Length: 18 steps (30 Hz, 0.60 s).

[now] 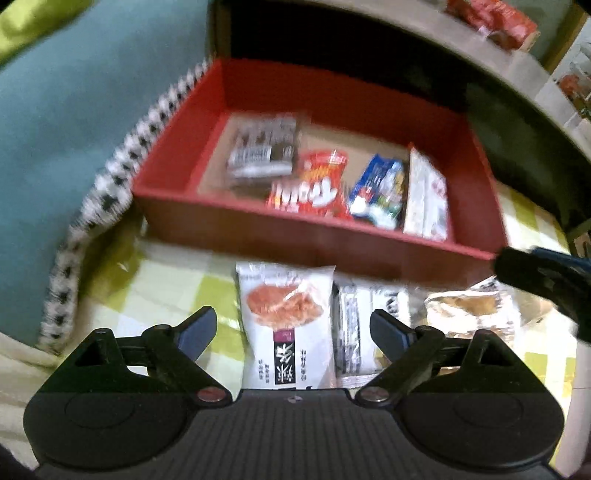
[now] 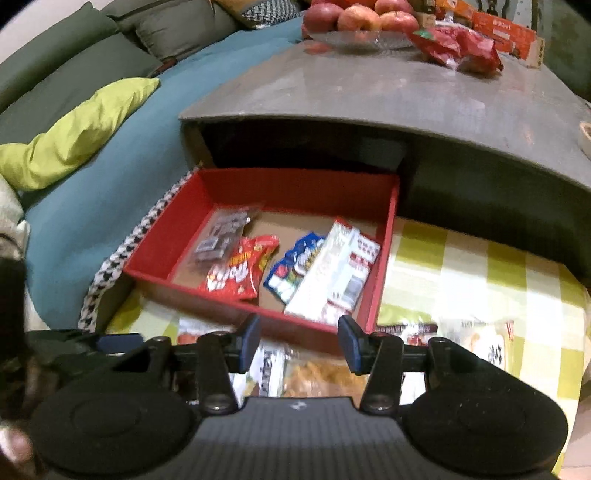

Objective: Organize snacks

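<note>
A red box (image 1: 369, 251) (image 2: 236, 306) sits on the checked cloth and holds a grey packet (image 1: 264, 155), a red chips bag (image 1: 314, 184) (image 2: 240, 269), a blue packet (image 1: 378, 190) (image 2: 295, 262) and a white box (image 1: 424, 195) (image 2: 332, 280). My left gripper (image 1: 293, 328) is open above a white snack pack (image 1: 286, 325) lying in front of the box, next to a grey-white packet (image 1: 354, 328). My right gripper (image 2: 297, 341) is open above a clear bag of yellow snacks (image 2: 317, 380). It shows at the right edge of the left wrist view (image 1: 543, 280).
A grey low table (image 2: 369, 99) stands behind the box, with apples (image 2: 358, 16) and red packets (image 2: 458, 48) on top. More packets (image 2: 491, 343) lie on the green-checked cloth (image 2: 480, 266). A teal sofa (image 2: 110, 166) with a lime cushion (image 2: 74, 136) is at the left.
</note>
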Motion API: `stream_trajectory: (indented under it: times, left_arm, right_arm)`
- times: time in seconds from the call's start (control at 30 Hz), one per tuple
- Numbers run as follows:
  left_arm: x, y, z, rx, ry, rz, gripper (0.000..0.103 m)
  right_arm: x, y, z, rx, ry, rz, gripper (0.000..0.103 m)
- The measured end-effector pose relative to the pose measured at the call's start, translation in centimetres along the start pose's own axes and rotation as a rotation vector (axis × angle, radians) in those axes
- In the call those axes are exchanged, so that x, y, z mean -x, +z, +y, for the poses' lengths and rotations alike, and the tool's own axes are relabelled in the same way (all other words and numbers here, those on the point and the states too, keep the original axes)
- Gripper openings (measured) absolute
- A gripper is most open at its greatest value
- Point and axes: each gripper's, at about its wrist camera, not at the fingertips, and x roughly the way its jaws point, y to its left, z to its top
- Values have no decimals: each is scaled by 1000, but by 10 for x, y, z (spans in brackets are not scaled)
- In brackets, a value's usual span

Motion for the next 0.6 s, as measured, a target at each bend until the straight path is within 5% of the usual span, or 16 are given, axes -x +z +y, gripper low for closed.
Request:
stream_trajectory:
  times: [0.2, 0.4, 0.6]
  left_arm:
    - [-29, -4, 6, 36, 13, 65, 92]
    - [-37, 0, 20, 138, -41, 56, 94]
    - [-31, -5, 25, 129, -23, 70, 92]
  right_arm:
    - [-1, -13, -8, -9, -41, 43, 57]
    - [-1, -17, -16, -24, -45, 74, 58]
    - [-4, -22, -34, -54, -82, 104, 58]
